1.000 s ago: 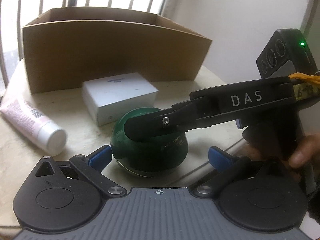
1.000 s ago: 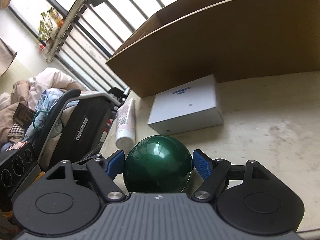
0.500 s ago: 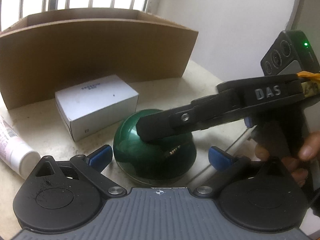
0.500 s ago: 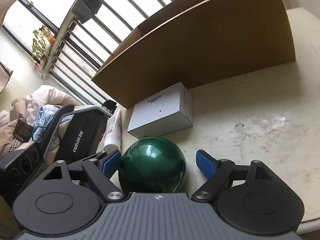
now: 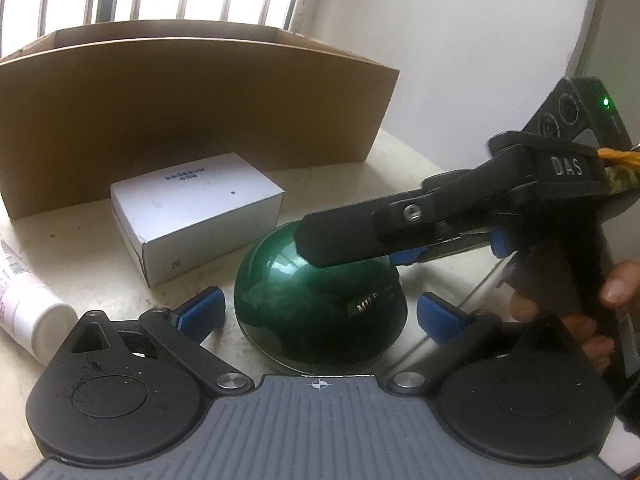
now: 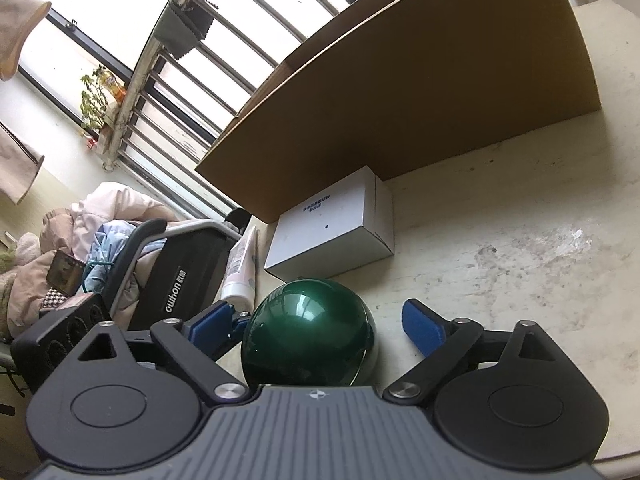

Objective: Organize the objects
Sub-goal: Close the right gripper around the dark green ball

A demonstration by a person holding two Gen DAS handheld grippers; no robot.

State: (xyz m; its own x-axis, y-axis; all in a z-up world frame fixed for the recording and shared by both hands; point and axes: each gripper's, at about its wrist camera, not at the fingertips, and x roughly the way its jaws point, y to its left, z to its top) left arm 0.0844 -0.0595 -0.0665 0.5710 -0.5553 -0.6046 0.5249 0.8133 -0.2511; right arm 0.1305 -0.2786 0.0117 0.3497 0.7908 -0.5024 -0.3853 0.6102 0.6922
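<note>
Green dome (image 6: 308,332) between both grippers' spread fingers (image 6: 420,322), ungripped.

Looks like someone's home, a bedroom or spare room by the window. Past the left finger in the right wrist view there's a heap of clothes and bedding (image 6: 100,224) next to a folded treadmill (image 6: 180,276), a barred window (image 6: 192,52) with a little plant (image 6: 94,96) on the sill, and a worn, stained tabletop (image 6: 520,248) ahead of the fingers.
</note>
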